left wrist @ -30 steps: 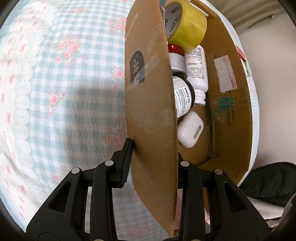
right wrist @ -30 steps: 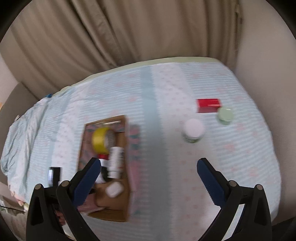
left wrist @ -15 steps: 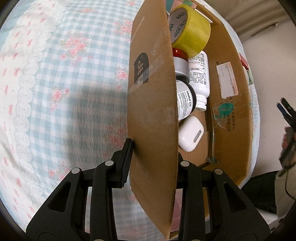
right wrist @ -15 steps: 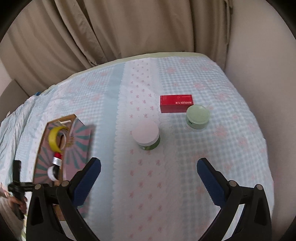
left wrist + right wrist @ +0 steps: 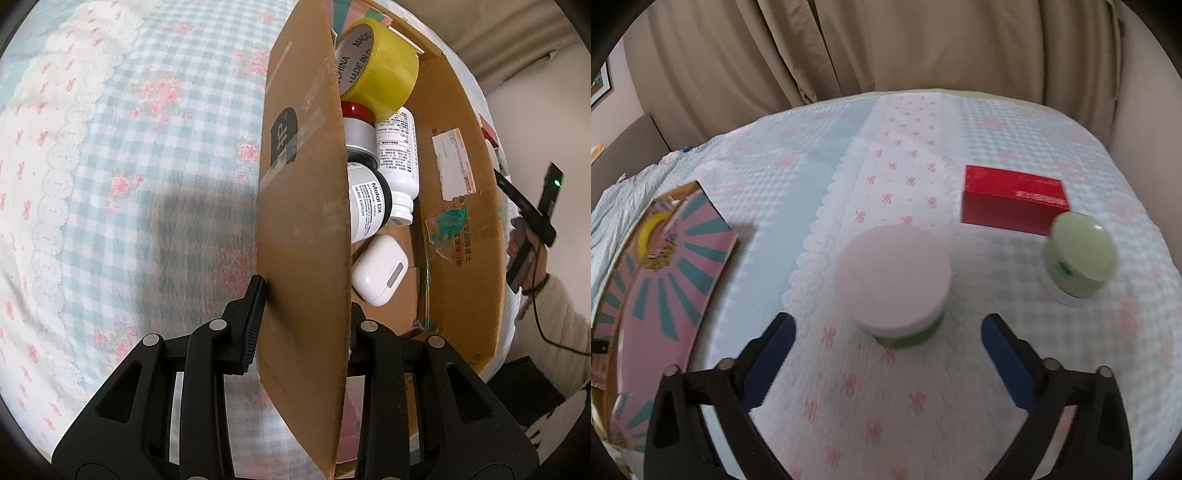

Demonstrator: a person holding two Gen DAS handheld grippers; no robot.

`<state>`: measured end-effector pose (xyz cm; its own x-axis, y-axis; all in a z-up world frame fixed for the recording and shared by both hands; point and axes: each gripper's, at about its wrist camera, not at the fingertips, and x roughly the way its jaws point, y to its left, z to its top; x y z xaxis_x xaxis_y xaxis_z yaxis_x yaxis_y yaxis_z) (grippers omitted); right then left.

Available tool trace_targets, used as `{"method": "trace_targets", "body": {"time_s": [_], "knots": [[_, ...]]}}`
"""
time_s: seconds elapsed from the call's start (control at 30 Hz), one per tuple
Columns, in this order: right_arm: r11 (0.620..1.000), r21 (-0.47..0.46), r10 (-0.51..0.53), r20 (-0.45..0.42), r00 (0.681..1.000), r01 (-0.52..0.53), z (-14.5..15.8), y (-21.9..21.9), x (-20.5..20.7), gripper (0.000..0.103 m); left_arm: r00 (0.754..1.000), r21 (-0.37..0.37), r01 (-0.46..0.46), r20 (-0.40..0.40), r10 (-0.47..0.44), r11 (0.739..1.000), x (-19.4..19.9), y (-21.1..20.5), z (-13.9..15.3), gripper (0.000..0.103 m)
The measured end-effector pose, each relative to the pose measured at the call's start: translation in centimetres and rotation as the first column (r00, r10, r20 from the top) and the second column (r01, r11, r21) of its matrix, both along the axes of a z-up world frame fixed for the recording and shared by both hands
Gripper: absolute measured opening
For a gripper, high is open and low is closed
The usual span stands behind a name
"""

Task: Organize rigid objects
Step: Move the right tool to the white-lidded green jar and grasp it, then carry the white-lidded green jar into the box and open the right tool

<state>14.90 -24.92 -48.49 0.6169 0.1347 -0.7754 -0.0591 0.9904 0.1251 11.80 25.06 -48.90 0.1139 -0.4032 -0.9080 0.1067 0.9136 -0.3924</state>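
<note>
Two grippers share the work. The left gripper (image 5: 301, 314) is clenched on the near wall of the brown cardboard box (image 5: 465, 236), which already holds a yellow tape roll (image 5: 380, 74), a white pill bottle (image 5: 399, 155) and a white earbud case (image 5: 380, 271). The right gripper (image 5: 886, 332) has just been closing a little, yet its jaws stand wide and grasp nothing; the pink-lidded round jar (image 5: 895, 277) sits just beyond them at 12 o'clock. A red rectangular box (image 5: 1012, 199) and a pale green round jar (image 5: 1078, 254) wait at 1 and 2 o'clock. The step in hand looks like the reach for the pink-lidded jar; next the jaws should straddle it, squeeze, and carry it to the box at 9 o'clock.
</note>
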Motion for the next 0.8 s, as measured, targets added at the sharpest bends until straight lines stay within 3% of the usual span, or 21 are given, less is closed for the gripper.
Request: {"method": "trace_targets", "body": {"time_s": [0.07, 0.2, 0.33, 0.8], "knots": [[1.0, -0.012, -0.002, -0.015, 1.0, 0.002, -0.9, 0.2, 1.0, 0.084, 1.0, 0.0, 0.0, 0.005, 0.0, 1.0, -0.1, 0.0, 0.0, 0.028], [0.999, -0.045, 0.004, -0.024, 1.0, -0.005, -2.0, 0.6, 2.1, 0.083, 1.0, -0.013, -0.016, 0.01, 0.016, 1.0, -0.4, 0.2, 0.0, 0.028], [0.998, -0.068, -0.008, -0.052, 0.999, 0.005, -2.7, 0.6, 2.7, 0.067, 1.0, -0.017, -0.028, 0.013, 0.029, 0.999, -0.7, 0.4, 0.1, 0.028], [0.998, -0.015, -0.063, -0.078, 0.995, 0.062, -2.3, 0.1, 2.8, 0.066, 1.0, -0.016, -0.019, -0.001, 0.019, 1.0, -0.2, 0.4, 0.1, 0.028]]}}
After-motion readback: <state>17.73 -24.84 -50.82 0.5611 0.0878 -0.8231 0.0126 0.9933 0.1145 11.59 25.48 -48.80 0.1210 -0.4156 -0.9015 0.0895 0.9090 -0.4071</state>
